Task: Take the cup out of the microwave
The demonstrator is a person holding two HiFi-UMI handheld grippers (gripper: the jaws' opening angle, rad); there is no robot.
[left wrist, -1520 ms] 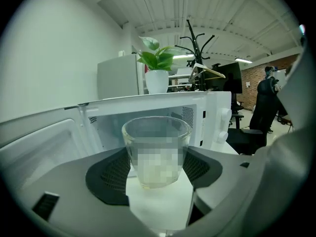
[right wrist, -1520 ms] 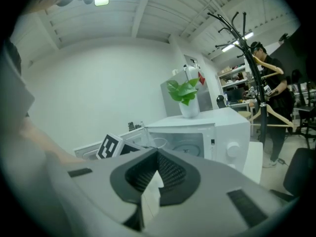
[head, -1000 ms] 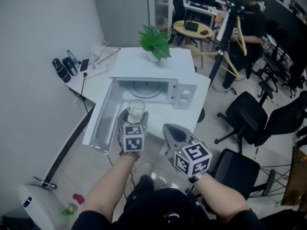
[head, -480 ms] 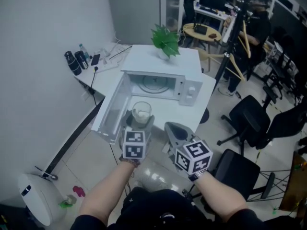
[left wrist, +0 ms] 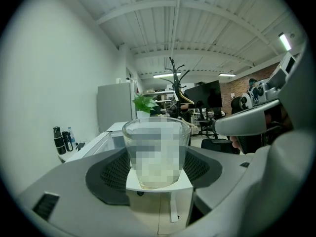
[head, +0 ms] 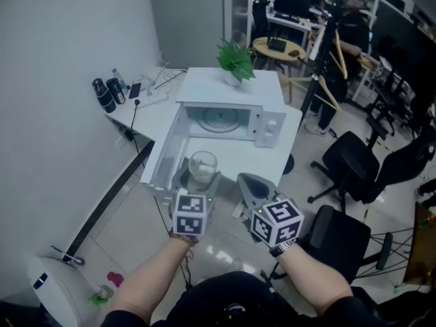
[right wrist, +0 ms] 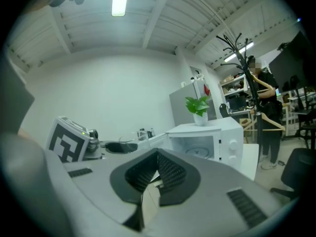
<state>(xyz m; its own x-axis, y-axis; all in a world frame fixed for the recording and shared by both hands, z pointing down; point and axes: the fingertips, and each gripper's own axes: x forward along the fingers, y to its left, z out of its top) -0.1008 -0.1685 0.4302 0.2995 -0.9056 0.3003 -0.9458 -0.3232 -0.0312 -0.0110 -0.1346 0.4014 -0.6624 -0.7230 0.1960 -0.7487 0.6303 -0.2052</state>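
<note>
The left tongs (head: 201,177) are clamped on a clear cup. The right tongs (head: 251,181) are pressed together with nothing between them, just right of the left pair. Both are held out in front of a white microwave (head: 231,90) standing on a white surface (head: 148,113). The microwave's door (head: 163,157) hangs open to the left, showing the bare turntable (head: 219,120) inside. A small green plant (head: 236,58) sits on top of the microwave. The cup (left wrist: 156,152) is upright, outside the microwave and in front of its opening. It sits between the two dark ribbed pads (left wrist: 111,174), which touch it on either side.
</note>
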